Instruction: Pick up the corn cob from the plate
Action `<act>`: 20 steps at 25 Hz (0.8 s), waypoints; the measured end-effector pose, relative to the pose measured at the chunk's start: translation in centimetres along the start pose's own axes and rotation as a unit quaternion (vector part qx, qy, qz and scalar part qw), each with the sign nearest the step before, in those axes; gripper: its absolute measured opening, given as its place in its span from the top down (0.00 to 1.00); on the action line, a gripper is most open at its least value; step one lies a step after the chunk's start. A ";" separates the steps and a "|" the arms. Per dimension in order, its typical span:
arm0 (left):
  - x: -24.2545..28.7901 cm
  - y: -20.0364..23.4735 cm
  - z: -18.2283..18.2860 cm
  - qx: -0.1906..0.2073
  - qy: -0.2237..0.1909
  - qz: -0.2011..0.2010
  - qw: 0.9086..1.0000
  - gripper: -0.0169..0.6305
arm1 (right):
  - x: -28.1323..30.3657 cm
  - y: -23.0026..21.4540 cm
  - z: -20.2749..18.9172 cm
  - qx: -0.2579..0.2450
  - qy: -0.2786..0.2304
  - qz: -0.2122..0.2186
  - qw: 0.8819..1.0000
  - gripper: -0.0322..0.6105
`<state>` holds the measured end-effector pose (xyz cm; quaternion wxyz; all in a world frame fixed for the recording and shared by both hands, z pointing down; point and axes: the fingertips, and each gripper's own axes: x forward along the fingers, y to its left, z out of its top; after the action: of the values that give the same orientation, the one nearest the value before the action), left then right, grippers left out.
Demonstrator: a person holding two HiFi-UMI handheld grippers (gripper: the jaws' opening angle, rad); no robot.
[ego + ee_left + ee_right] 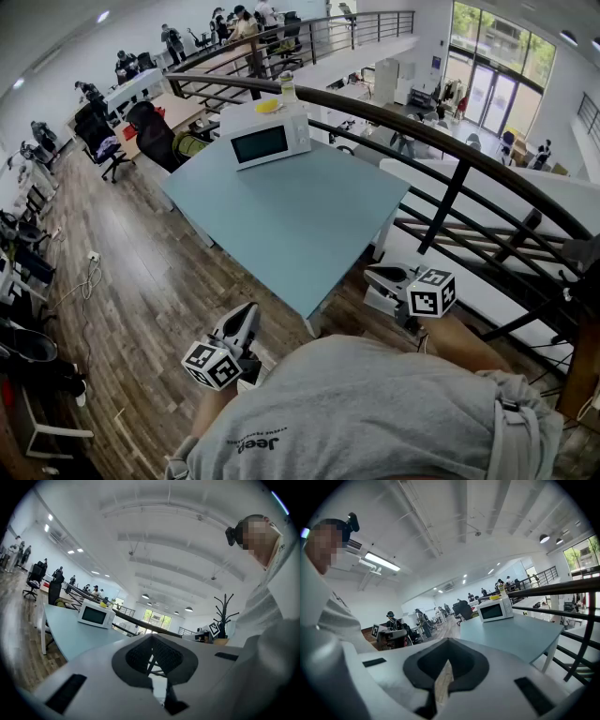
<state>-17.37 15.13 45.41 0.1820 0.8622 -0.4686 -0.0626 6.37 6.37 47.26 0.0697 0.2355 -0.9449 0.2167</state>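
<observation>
Grey-white left gripper sits low left of frame, clenched with nothing in it, just off the near edge of the teal desk. White microwave at the desk's far end, upper centre. Yellow corn cob lies on top of it, bottle just beside; plate too small to make out. Right gripper lower right, beside the desk corner, clenched too, empty. Both well apart from the cob.

- Left gripper: jaws together, empty, held level, just left of the table's near corner.
- Right gripper: jaws together, empty, tipped slightly down, just right of that corner.
</observation>
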 end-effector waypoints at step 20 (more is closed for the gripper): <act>1.2 -1.4 -0.4 -0.007 0.000 0.011 1.000 0.95 | -0.9 -0.9 -0.4 0.046 -0.002 0.036 0.998 0.93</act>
<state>-15.53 14.92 45.31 0.1885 0.8558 -0.4776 -0.0637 7.56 6.20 47.78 0.0494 0.2046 -0.9418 0.2621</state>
